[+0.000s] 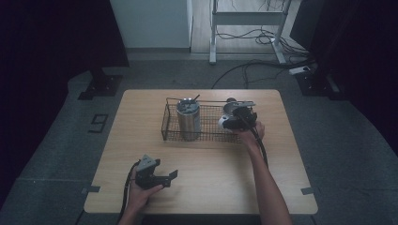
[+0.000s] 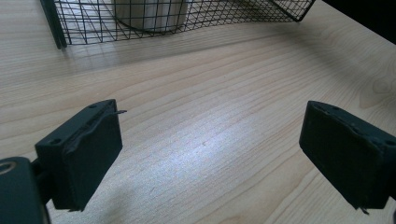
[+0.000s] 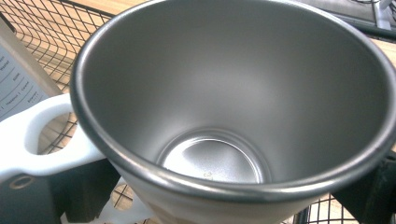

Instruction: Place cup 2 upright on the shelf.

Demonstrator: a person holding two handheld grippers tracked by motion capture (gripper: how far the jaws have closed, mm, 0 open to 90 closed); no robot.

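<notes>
A white mug (image 1: 224,122) with a steel inside is tipped over the right end of a black wire basket (image 1: 165,127) at the back of the table. My right gripper (image 1: 241,115) is shut on the mug. In the right gripper view the mug (image 3: 224,93) sits between the two jaws of the right gripper (image 3: 224,198), with its white handle (image 3: 42,140) on the left. A steel tumbler (image 1: 188,119) with a lid stands upright in the basket's left half. My left gripper (image 1: 169,177) rests low near the table's front left. The left gripper (image 2: 212,126) is open, with only bare wood between its jaws.
The wooden table (image 1: 211,164) is bare in front of the basket. In the left gripper view the basket (image 2: 187,21) and the tumbler's base (image 2: 149,14) lie ahead of the jaws. Cables and a desk frame (image 1: 213,37) stand on the floor beyond the table.
</notes>
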